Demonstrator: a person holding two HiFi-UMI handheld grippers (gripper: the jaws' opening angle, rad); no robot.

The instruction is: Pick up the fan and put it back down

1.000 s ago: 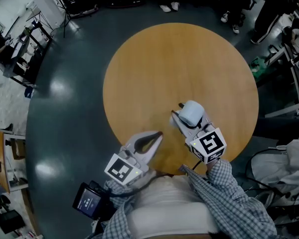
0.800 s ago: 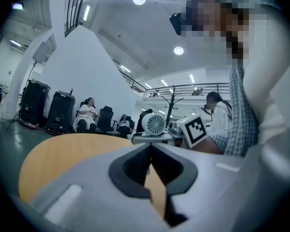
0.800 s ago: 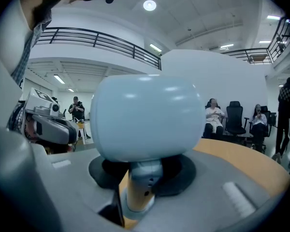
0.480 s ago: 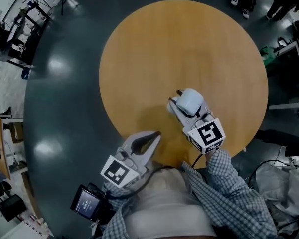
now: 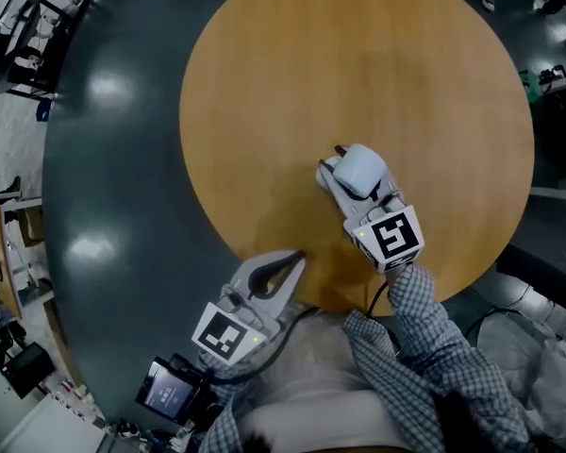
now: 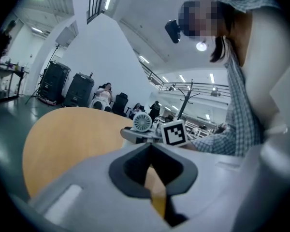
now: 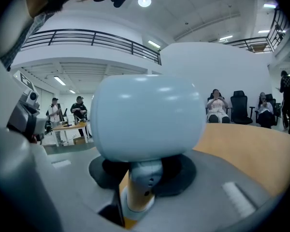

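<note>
A small fan with a rounded pale-blue head stands upright between the jaws of my right gripper, over the near part of the round wooden table. In the right gripper view the fan fills the middle. My right gripper is shut on the fan's thin stem, just under the head. I cannot tell whether the fan's base touches the tabletop. My left gripper is shut and holds nothing, at the table's near edge. In the left gripper view, the grille of the fan shows beyond my left gripper.
Dark glossy floor surrounds the table. A small screen device hangs at the person's waist. Equipment racks stand at the far left. Seated people and black cases are far off in the hall.
My right gripper has come down toward the tabletop with the fan still in it. The left gripper has sunk a little and rolled slightly. The table looks larger in the head view.
</note>
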